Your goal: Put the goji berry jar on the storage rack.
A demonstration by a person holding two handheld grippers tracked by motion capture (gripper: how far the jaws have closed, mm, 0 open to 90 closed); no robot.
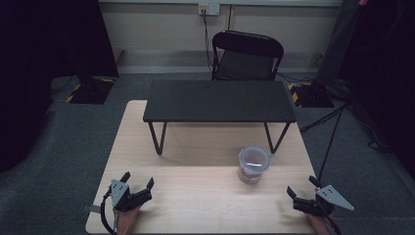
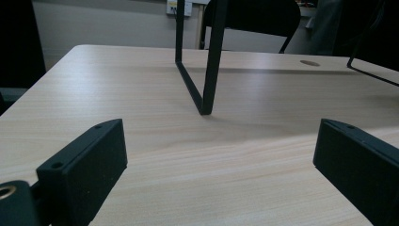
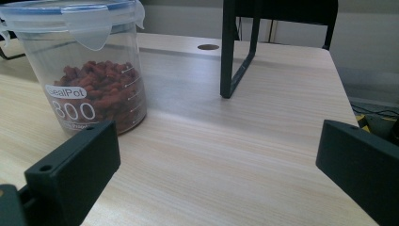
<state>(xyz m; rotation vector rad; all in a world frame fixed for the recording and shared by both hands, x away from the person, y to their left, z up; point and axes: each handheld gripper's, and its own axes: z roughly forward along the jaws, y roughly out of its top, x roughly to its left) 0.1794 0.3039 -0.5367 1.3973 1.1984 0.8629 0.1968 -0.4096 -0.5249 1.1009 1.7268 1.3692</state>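
Both spread wide, empty: left claw, right claw; lidded jar on tabletop between.

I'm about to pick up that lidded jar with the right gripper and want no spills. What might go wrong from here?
The jar is smooth, clear and round, so the open right gripper might slip or nudge it over when closing.

The black stand's leg sits just behind the jar; a push forward may knock the jar into it.

The lid looks on, but whether its clips are latched is hard to tell, so the brown pellets might spill if it tips.
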